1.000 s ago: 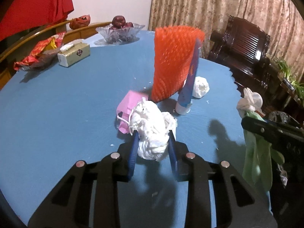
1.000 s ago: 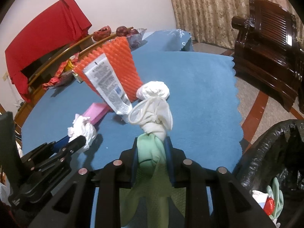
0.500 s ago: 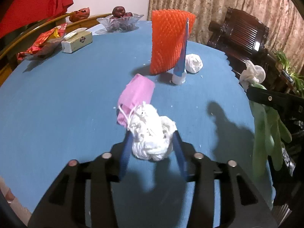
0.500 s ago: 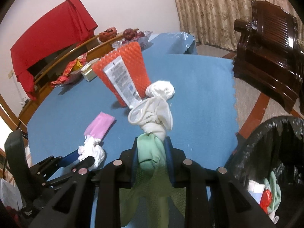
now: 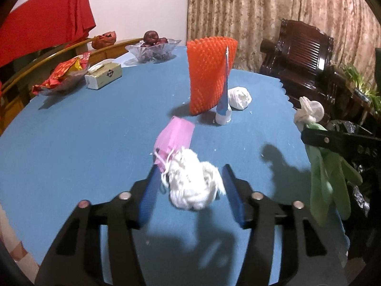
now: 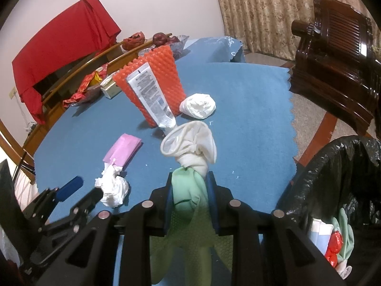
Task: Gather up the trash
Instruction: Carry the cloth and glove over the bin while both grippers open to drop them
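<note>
A crumpled white tissue wad (image 5: 190,188) (image 6: 113,189) sits between the jaws of my left gripper (image 5: 190,168) (image 6: 88,189). The jaws are closing, with a gap still showing on each side of the wad. Just beyond it a pink face mask (image 5: 175,133) lies on the blue tablecloth (image 5: 83,143). My right gripper (image 6: 190,176) is shut on a green rubber glove (image 6: 188,190) (image 5: 331,176) with a white cuff, held beside the black trash bag (image 6: 333,178). Farther back stand an orange foam net (image 5: 207,76), a tube (image 5: 223,104) and a white wad (image 5: 239,97).
A tissue box (image 5: 103,76), a dish of red wrappers (image 5: 62,76) and a glass fruit bowl (image 5: 153,50) stand at the table's far left. A dark wooden chair (image 5: 302,54) is beyond the right edge. The trash bag holds several discarded items.
My left gripper's jaws have spread off the tissue wad they were clamping, and the gripper has drawn back from the orange net. The right gripper has kept still with the glove.
</note>
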The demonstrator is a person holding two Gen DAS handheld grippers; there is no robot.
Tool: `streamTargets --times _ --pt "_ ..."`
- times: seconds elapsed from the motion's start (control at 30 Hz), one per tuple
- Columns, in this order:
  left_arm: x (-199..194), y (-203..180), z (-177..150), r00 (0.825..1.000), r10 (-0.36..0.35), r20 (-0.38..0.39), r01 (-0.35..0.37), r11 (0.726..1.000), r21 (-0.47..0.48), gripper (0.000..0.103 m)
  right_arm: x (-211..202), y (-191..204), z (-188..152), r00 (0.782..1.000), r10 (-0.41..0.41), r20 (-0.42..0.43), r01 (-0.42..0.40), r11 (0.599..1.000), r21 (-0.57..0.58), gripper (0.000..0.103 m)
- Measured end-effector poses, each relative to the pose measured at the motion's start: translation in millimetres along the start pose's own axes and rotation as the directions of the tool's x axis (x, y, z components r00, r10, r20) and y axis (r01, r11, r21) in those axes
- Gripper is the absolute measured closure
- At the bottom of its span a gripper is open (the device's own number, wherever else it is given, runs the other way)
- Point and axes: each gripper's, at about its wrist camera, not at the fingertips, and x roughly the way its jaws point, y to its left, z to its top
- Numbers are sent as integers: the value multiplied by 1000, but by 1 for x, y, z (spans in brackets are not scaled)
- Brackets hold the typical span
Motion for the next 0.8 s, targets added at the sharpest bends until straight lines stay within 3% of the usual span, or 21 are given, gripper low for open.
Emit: streamTargets --times 0.07,0.2,0.3,0.57,0.8 --pt "11 -3 2 1000 5 -10 -5 1000 11 62 0 -1 0 1000 -1 -3 1 1000 3 77" --pt "24 -6 0 999 4 -39 -2 999 33 91 1 -3 -1 1000 -5 -7 5 1000 -1 77" --pt "19 -8 -2 1000 3 -23 -2 999 43 98 0 -4 -1 1000 -7 -8 7 1000 3 77" --pt "-21 -17 2 998 -59 37 58 998 27 100 -19 -5 3 1000 8 29 -8 1000 2 77" --pt "-39 -31 25 995 -77 59 74 996 45 100 -50 -6 13 997 10 71 -10 1000 9 77"
